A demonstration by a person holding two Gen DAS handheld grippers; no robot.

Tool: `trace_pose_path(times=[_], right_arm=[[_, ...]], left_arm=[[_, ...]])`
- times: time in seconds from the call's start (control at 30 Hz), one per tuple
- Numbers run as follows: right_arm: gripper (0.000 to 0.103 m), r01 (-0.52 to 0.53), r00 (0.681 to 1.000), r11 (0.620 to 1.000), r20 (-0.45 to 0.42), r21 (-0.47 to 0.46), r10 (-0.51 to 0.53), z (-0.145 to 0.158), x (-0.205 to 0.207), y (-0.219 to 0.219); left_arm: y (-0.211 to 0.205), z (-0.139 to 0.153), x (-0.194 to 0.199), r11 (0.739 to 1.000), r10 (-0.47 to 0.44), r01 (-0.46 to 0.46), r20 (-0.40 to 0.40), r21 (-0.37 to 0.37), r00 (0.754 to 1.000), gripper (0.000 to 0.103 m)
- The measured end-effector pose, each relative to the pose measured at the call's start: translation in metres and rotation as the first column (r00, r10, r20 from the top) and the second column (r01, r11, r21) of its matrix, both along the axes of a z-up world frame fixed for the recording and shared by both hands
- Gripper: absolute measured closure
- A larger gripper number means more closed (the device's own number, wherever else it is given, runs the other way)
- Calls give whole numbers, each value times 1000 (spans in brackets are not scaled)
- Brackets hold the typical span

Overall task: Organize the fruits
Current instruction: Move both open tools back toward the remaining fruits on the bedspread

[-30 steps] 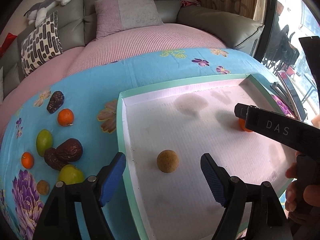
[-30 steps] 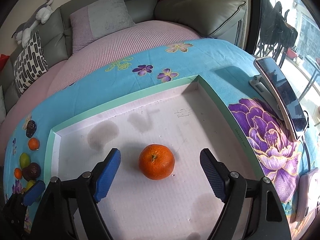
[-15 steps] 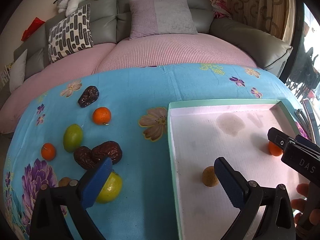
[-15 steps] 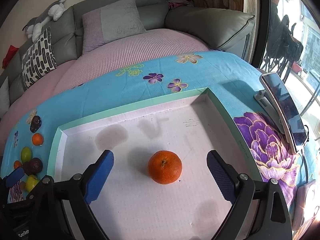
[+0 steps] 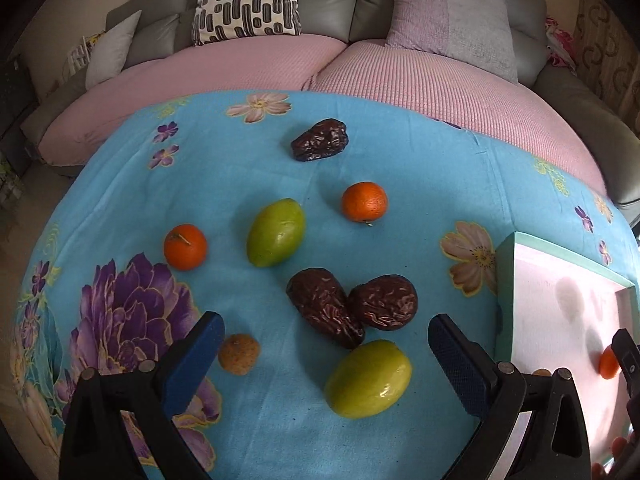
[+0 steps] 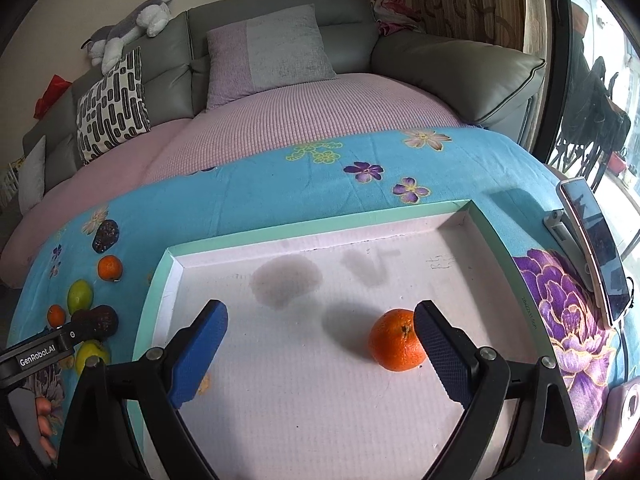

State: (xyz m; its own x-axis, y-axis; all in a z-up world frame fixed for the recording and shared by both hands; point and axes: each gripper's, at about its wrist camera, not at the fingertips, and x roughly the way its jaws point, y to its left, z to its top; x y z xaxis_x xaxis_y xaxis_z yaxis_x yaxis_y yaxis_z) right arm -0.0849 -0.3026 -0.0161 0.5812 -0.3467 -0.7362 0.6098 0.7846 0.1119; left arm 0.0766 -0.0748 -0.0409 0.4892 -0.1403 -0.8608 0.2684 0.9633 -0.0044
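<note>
On the left tool's [image 6: 36, 354] side, white "GenRobot.AI" lettering; both tools, left and right [image 6: 320, 344], spread apart, empty.

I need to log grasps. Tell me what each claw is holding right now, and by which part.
Nothing is held. The left claw is open above the green fruit on the cloth. The right claw is open over the tray, its right finger beside the orange.

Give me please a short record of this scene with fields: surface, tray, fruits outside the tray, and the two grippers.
surface: blue flowered cloth
tray: white tray with green rim, holding one orange mandarin
fruits on cloth: two green oval fruits, two mandarins, three dark wrinkled dates, one small brown ball
left gripper: open, empty
right gripper: open, empty
</note>
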Motion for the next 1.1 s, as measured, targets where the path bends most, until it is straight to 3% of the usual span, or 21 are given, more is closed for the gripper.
trace_pose_path(times=[0.43, 0.9, 1.1], right_arm=[[9, -174, 982, 983, 70, -52, 178, 15, 29, 51], [9, -310, 942, 948, 116, -68, 316, 18, 63, 92], [9, -357, 927, 931, 92, -81, 363, 14, 83, 108]], left_arm=[[66, 11, 34, 977, 213, -213, 66, -5, 975, 0], [98, 25, 48, 961, 268, -259, 106, -96, 957, 0], [107, 29, 55, 955, 282, -267, 111, -130, 953, 0]])
